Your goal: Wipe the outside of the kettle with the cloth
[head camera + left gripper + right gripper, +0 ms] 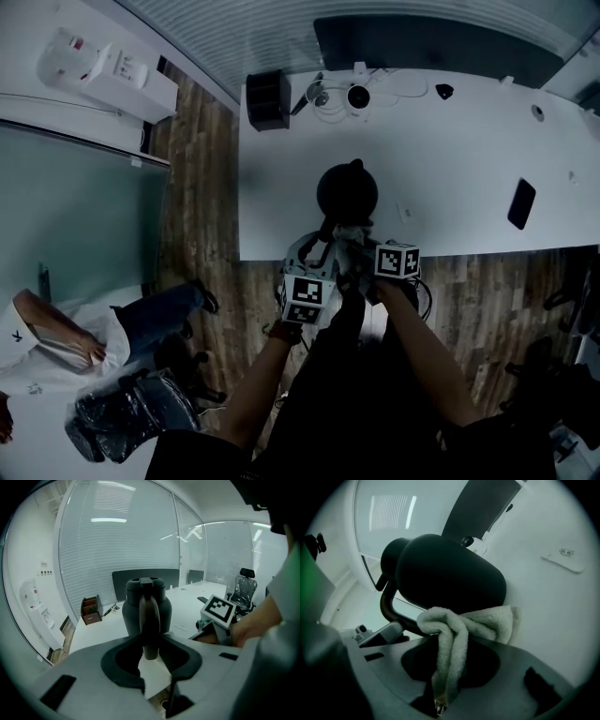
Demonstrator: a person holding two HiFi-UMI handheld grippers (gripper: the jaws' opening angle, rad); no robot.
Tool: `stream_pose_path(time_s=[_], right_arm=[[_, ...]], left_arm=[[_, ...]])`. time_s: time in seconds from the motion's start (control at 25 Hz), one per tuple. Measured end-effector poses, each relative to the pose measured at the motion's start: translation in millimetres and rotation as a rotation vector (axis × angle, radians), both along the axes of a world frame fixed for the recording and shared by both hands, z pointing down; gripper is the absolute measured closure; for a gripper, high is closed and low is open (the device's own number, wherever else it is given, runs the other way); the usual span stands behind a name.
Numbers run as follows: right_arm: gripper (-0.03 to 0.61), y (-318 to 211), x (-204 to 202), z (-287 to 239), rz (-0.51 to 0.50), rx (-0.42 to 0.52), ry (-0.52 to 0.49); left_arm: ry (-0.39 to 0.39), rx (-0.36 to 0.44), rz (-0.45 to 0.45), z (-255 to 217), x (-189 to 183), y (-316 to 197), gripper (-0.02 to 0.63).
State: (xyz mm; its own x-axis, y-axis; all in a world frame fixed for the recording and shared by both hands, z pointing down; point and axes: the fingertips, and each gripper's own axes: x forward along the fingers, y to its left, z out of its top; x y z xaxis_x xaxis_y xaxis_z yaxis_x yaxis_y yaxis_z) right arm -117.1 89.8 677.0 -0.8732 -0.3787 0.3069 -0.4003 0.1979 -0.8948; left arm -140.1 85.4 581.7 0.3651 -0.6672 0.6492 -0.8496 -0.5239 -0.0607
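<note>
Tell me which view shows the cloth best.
The right gripper view: the cloth fills its centre, pinched by the right gripper and bunched against the kettle. The head view shows only a small pale scrap of it at the kettle's near side. The left gripper view doesn't show it.

Bare table [469, 141] flanks the kettle [347, 192]; a box [268, 99] and cables [330, 99] crowd the far edge.

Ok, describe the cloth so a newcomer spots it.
On the white table, find the dark round kettle near its front edge. The cloth is the pale fluffy towel bunched against it, pinched in the right gripper's jaws: the only soft thing there.
</note>
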Motion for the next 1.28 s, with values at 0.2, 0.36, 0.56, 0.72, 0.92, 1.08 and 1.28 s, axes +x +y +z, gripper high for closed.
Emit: stream_pose_path(time_s=[0.2, 0.36, 0.56, 0.72, 0.92, 1.08, 1.28], right_arm=[[0.486, 40, 25, -79, -0.074, 0.194, -0.159], [0.486, 10, 55, -162, 0.078, 0.447, -0.308], [0.486, -42, 56, -145, 0.190, 0.513, -0.164], [0.486, -43, 60, -137, 0.274, 0.515, -0.141], [0.486, -43, 64, -131, 0.354, 0.529, -0.114], [0.486, -41, 70, -121, 0.387, 0.510, -0.090], [0.486, -43, 87, -92, 0.405, 0.437, -0.037]], left_arm=[[0.012, -0.007, 0.009, 3, 2, 3, 0.500], [0.006, -0.001, 0.006, 0, 1, 0, 0.500], [0.007, 0.011, 0.003, 3, 2, 0, 0.500], [-0.017, 0.001, 0.012, 4, 1, 1, 0.500], [-0.009, 0.012, 0.013, 6, 3, 0, 0.500], [0.014, -0.010, -0.007, 2, 5, 2, 0.500], [0.008, -0.009, -0.009, 3, 4, 1, 0.500]])
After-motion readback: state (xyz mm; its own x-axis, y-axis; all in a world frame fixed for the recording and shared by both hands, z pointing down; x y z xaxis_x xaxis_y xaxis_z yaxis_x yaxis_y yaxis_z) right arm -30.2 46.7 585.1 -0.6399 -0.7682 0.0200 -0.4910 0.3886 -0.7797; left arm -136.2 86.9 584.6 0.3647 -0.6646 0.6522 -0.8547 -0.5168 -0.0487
